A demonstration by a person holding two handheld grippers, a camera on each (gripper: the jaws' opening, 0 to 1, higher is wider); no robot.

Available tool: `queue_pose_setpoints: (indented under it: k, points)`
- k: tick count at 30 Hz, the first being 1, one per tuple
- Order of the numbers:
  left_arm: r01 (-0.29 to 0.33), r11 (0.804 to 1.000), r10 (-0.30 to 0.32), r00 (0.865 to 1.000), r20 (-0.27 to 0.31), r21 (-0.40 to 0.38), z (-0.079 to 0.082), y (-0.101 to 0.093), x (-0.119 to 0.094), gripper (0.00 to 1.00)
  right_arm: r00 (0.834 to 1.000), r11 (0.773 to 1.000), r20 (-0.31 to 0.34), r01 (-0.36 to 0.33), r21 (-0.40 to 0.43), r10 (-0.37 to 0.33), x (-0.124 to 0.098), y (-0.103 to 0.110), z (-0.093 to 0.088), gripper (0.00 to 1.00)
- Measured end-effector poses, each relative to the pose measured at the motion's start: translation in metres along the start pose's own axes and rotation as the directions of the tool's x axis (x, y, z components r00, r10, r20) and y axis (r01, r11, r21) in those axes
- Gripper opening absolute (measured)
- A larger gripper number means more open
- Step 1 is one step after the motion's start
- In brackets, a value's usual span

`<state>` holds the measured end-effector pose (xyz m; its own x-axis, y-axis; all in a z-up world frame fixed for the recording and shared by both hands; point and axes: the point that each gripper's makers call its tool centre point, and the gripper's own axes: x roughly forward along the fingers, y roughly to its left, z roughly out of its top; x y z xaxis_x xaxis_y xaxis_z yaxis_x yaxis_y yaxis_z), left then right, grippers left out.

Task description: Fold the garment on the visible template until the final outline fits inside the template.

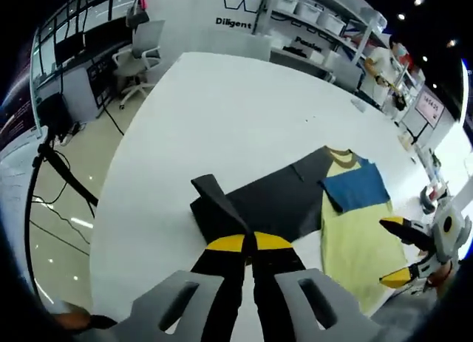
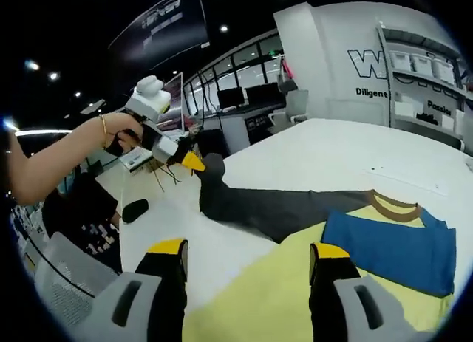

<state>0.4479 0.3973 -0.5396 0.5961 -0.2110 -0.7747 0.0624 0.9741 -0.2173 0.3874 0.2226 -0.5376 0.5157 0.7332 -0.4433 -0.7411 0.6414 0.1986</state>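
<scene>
Well, garment: my yellow T-shirt [image 1: 353, 242] lies flat on the white bench [image 1: 236, 120], with a brown collar [image 2: 390, 204] and one blue sleeve [image 1: 358, 185] folded in across the chest.
Template: a dark grey sheet [image 1: 273, 202] lies on the bench under the shirt's side and sticks out beyond it (the shirt covers only one end of it).
Lifted corner: the far corner of the dark sheet [image 1: 211, 190] stands up off the bench, pulled into a peak.
Left hand-held gripper [image 1: 250, 243]: my yellow-tipped jaws are pressed together, pinching the raised edge of the dark sheet; in the right gripper view the same hand-held gripper [image 2: 194, 162] sits at that peak, held by my hand [image 2: 118, 139] with a thin bracelet at the wrist.
Right hand-held gripper [image 2: 251, 252]: jaws spread wide with nothing between them, hovering over the yellow cloth near the hem; it enters the left gripper view from the right [image 1: 397, 252], above the shirt's edge.
Bench: white and broad, bare beyond the shirt and sheet.
Surroundings: an office chair [image 1: 140, 54] and desks with monitors [image 2: 233, 98] stand past the bench, shelving with white bins [image 1: 318, 17] along the wall, which carries large lettering (only partly readable).
</scene>
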Motion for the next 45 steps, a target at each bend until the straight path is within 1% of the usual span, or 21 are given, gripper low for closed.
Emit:
queue_pose_setpoints:
  k: [3, 4, 5, 7, 9, 13, 16, 18, 21, 23, 27, 28, 29, 31, 35, 39, 40, 43, 45]
  points:
    - [0.02, 1.0, -0.02, 1.0, 0.008, 0.009, 0.004, -0.012, 0.001, 0.06, 1.0, 1.0, 0.003, -0.017, -0.026, 0.017, 0.011, 0.01, 0.008, 0.58]
    - [0.022, 1.0, -0.022, 1.0, 0.008, 0.008, 0.005, -0.014, 0.002, 0.06, 1.0, 0.999, 0.004, -0.021, -0.031, 0.021, 0.016, 0.013, 0.011, 0.57]
    - [0.036, 0.999, -0.036, 0.999, 0.01, 0.012, 0.007, -0.02, 0.002, 0.06, 1.0, 0.999, 0.003, -0.025, -0.04, 0.025, 0.019, 0.016, 0.013, 0.56]
    - [0.048, 0.999, -0.048, 0.999, 0.014, 0.009, 0.009, -0.026, 0.002, 0.06, 1.0, 0.998, -0.001, -0.03, -0.056, 0.03, 0.023, 0.02, 0.016, 0.53]
    - [0.063, 0.998, -0.063, 0.998, 0.016, 0.003, 0.01, -0.035, 0.003, 0.06, 1.0, 0.997, 0.003, -0.025, -0.074, 0.025, 0.029, 0.022, 0.019, 0.49]
    - [0.092, 0.996, -0.092, 0.996, 0.01, 0.009, 0.011, -0.051, 0.005, 0.06, 1.0, 0.997, -0.005, -0.002, -0.08, 0.002, 0.041, 0.023, 0.023, 0.4]
    - [0.109, 0.994, -0.109, 0.994, 0.011, 0.007, 0.012, -0.06, 0.004, 0.06, 1.0, 0.996, 0.014, 0.022, -0.091, -0.021, 0.05, 0.023, 0.033, 0.35]
    - [0.12, 0.993, -0.12, 0.993, 0.011, 0.008, 0.014, -0.066, 0.004, 0.06, 0.999, 0.995, 0.022, 0.026, -0.094, -0.024, 0.056, 0.023, 0.039, 0.32]
    - [0.138, 0.99, -0.138, 0.99, 0.017, 0.001, 0.017, -0.074, 0.004, 0.06, 1.0, 0.994, 0.013, 0.024, -0.103, -0.022, 0.065, 0.024, 0.042, 0.31]
    - [0.141, 0.99, -0.141, 0.99, 0.016, -0.012, 0.017, -0.078, 0.005, 0.06, 0.999, 0.99, 0.012, 0.042, -0.133, -0.041, 0.07, 0.021, 0.044, 0.31]
    - [0.168, 0.986, -0.168, 0.986, 0.019, -0.021, 0.019, -0.09, 0.007, 0.06, 0.998, 0.982, 0.022, 0.066, -0.178, -0.063, 0.075, 0.016, 0.048, 0.27]
    - [0.175, 0.984, -0.175, 0.984, 0.021, -0.023, 0.019, -0.093, 0.007, 0.06, 0.998, 0.979, 0.013, 0.064, -0.192, -0.063, 0.076, 0.015, 0.047, 0.25]
    - [0.181, 0.983, -0.181, 0.983, 0.026, -0.027, 0.02, -0.095, 0.008, 0.06, 0.997, 0.977, 0.005, 0.077, -0.199, -0.078, 0.078, 0.012, 0.046, 0.24]
    - [0.185, 0.982, -0.185, 0.982, 0.025, -0.029, 0.021, -0.098, 0.009, 0.06, 0.996, 0.974, 0.005, 0.089, -0.207, -0.09, 0.078, 0.008, 0.047, 0.21]
    - [0.196, 0.98, -0.196, 0.98, 0.023, -0.024, 0.021, -0.102, 0.011, 0.06, 0.993, 0.966, 0.023, 0.116, -0.233, -0.114, 0.077, 0.002, 0.052, 0.11]
    - [0.201, 0.979, -0.201, 0.979, 0.021, -0.024, 0.021, -0.104, 0.01, 0.06, 0.991, 0.955, 0.016, 0.131, -0.264, -0.132, 0.077, -0.003, 0.052, 0.02]
    - [0.211, 0.977, -0.21, 0.977, 0.025, -0.03, 0.022, -0.106, 0.009, 0.06, 0.99, 0.953, 0.017, 0.142, -0.267, -0.143, 0.077, -0.008, 0.052, 0.0]
    - [0.214, 0.976, -0.213, 0.977, 0.03, -0.028, 0.023, -0.108, 0.008, 0.06, 0.989, 0.953, 0.023, 0.149, -0.263, -0.148, 0.077, -0.009, 0.053, 0.0]
    - [0.218, 0.975, -0.217, 0.976, 0.028, -0.03, 0.023, -0.109, 0.008, 0.06, 0.988, 0.947, 0.025, 0.155, -0.28, -0.155, 0.076, -0.009, 0.054, 0.0]
